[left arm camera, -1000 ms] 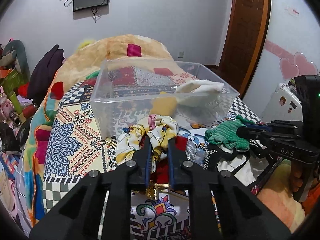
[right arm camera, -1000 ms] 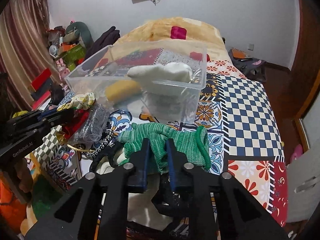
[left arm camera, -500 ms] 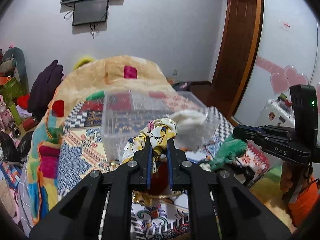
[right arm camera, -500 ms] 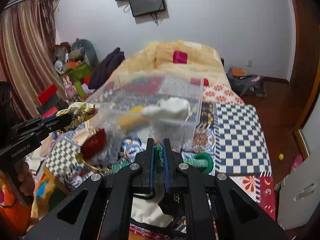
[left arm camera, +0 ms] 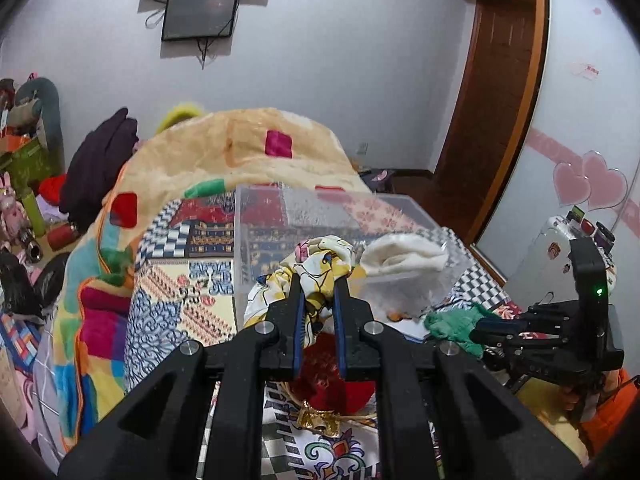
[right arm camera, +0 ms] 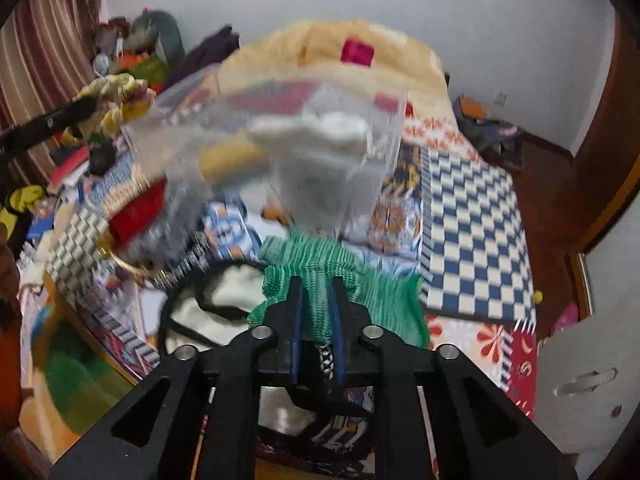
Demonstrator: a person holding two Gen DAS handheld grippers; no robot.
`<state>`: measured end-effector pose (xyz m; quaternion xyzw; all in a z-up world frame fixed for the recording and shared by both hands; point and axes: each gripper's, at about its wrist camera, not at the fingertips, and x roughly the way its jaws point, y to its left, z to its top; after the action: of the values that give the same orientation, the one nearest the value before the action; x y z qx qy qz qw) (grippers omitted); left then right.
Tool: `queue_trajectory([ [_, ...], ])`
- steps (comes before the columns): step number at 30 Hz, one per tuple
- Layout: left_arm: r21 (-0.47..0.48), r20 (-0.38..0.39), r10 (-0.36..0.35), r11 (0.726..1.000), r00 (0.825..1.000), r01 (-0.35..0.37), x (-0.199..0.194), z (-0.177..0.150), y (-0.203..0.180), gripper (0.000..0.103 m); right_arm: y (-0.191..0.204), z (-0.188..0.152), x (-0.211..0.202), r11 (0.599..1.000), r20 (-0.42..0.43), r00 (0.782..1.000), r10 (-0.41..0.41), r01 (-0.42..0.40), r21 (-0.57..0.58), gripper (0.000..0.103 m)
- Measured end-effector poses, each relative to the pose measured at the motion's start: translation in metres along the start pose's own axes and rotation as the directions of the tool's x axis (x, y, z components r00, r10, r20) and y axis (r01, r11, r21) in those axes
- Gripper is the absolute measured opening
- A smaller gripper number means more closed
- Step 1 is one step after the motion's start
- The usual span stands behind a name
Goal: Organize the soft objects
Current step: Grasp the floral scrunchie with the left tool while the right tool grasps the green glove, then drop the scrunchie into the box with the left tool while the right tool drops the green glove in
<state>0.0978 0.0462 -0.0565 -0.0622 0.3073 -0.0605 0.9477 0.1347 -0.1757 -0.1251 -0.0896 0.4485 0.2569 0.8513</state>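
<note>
Wall-mounted screen [left arm camera: 199,15], brown door [left arm camera: 496,120], pink heart stickers [left arm camera: 591,184].

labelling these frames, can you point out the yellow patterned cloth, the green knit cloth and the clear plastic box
yellow patterned cloth [left arm camera: 320,268], left wrist view, on the bunched fabric above the jaws
green knit cloth [right arm camera: 320,268], right wrist view, on the ribbed knit just ahead of the jaws
clear plastic box [left arm camera: 260,216], left wrist view, on its left front wall

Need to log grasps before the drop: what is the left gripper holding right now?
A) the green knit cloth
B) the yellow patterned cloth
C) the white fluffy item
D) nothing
B: the left gripper is closed on the yellow patterned cloth, while the green knit cloth sits in the right gripper.
</note>
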Motion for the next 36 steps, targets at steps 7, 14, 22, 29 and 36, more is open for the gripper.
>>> queue_trajectory([
  [7, -0.004, -0.009, 0.001, 1.0, 1.0, -0.002, 0.006, -0.003, 0.001, 0.012, -0.015, 0.002, -0.008, 0.999, 0.042, 0.999, 0.001, -0.003, 0.052, 0.054],
  [14, 0.008, -0.017, 0.0, 1.0, 1.0, 0.001, 0.009, -0.005, -0.004, 0.012, -0.026, 0.008, 0.008, 0.997, 0.023, 0.999, -0.039, 0.037, 0.071, 0.063],
  [22, 0.014, -0.016, -0.011, 1.0, 1.0, 0.011, 0.009, -0.007, -0.006, 0.012, -0.046, 0.009, 0.03, 0.99, -0.041, 0.997, -0.067, 0.071, 0.12, 0.054],
  [29, 0.009, -0.014, -0.013, 1.0, 1.0, 0.013, 0.007, -0.007, -0.006, 0.012, -0.049, 0.009, 0.032, 0.988, -0.037, 0.994, -0.102, 0.105, 0.116, 0.025],
  [36, 0.008, 0.01, 0.0, 1.0, 1.0, 0.0, -0.003, -0.001, -0.005, 0.012, -0.05, 0.012, -0.008, 0.982, 0.077, 0.991, -0.11, 0.097, 0.16, 0.013],
])
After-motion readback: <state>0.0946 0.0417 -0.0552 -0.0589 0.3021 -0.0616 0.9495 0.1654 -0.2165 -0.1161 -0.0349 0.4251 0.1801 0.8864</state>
